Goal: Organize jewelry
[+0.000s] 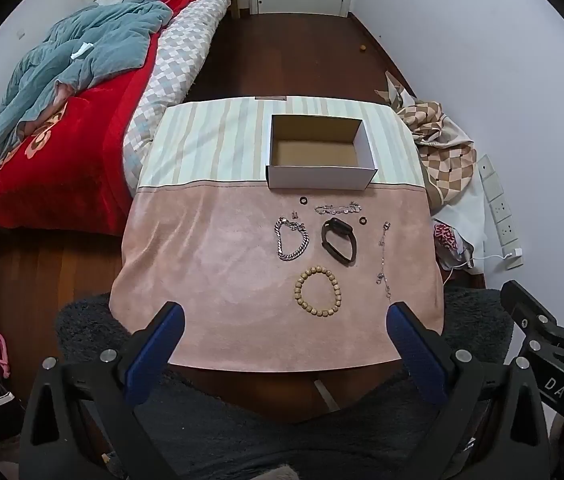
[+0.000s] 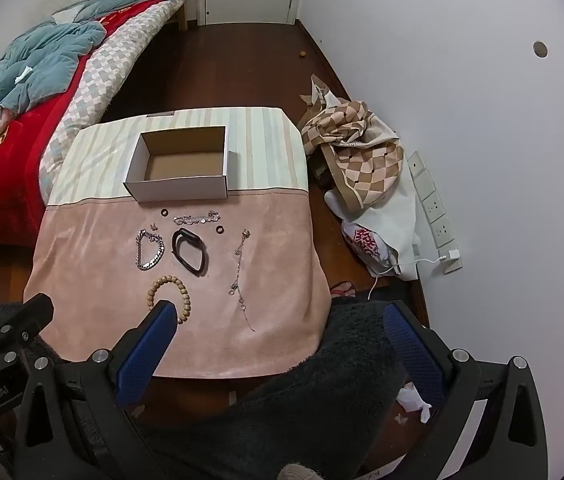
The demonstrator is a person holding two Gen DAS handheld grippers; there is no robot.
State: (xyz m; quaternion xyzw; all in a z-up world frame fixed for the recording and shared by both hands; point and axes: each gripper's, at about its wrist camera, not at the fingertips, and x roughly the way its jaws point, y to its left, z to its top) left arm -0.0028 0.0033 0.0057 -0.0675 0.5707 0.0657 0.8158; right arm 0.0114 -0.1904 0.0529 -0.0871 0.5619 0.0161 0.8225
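Both wrist cameras look steeply down from the near edge, sharing the cloth-covered table point(image 1: 202, 248).

An empty white cardboard box point(image 1: 321, 178) sits at my twelve o'clock. Below it lie a silver chain bracelet point(image 1: 291, 240), a black band point(image 1: 339, 240), a wooden bead bracelet point(image 1: 317, 291), and possibly a thin charm chain point(image 1: 384, 258) at two o'clock.

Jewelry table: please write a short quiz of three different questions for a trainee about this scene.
1. True or false: the cardboard box already holds jewelry.
2. Which piece lies nearest the table's near edge: A) chain bracelet B) beaded bracelet C) black band?
3. Are the left tool and right tool open or shut?

Key: 1 false, it looks empty; 2 B; 3 both open, holding nothing.
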